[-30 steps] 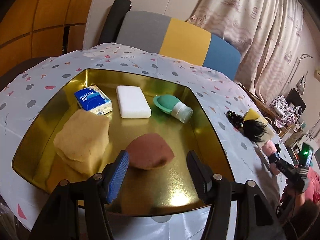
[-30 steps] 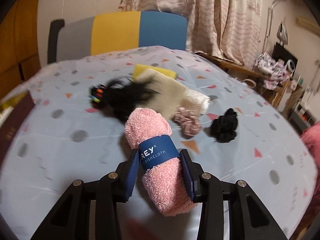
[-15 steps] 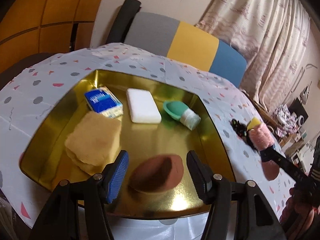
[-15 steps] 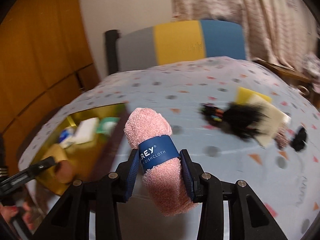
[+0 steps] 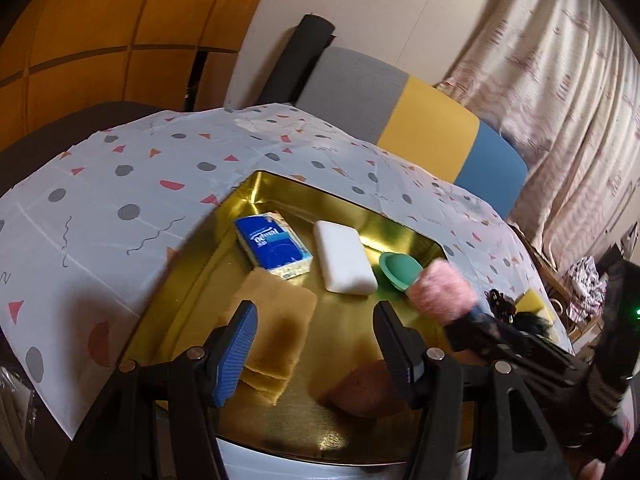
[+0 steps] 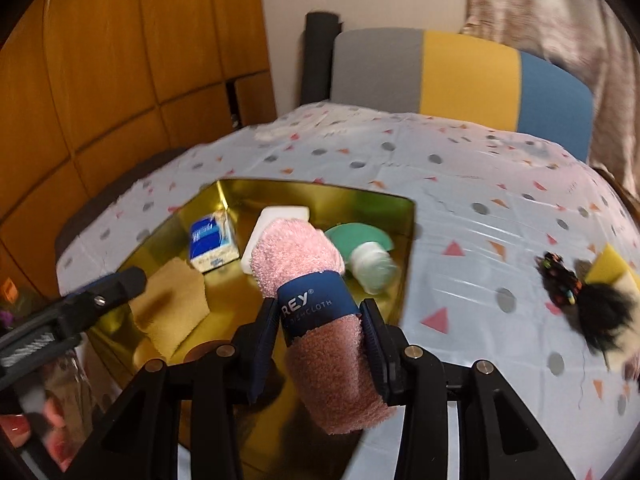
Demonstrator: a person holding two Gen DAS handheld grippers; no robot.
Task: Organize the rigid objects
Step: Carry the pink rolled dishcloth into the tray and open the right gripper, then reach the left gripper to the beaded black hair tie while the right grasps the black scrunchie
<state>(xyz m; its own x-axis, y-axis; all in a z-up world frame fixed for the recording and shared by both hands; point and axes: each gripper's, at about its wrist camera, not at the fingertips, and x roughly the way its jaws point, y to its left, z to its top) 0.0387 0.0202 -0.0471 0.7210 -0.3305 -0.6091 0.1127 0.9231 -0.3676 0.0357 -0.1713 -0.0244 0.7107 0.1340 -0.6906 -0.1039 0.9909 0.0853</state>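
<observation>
Step in hand: carry. Right gripper clamps a rolled pink dishcloth by its blue band, held above the near part of the gold tray. Left gripper half open, empty, over the tray's near edge. Ahead of the right jaws: white soap bar, blue tissue pack, teal-capped bottle. Next move, as judged: lower into the bare patch, then release. Surface: table under a spotted cloth; chair and curtain behind
</observation>
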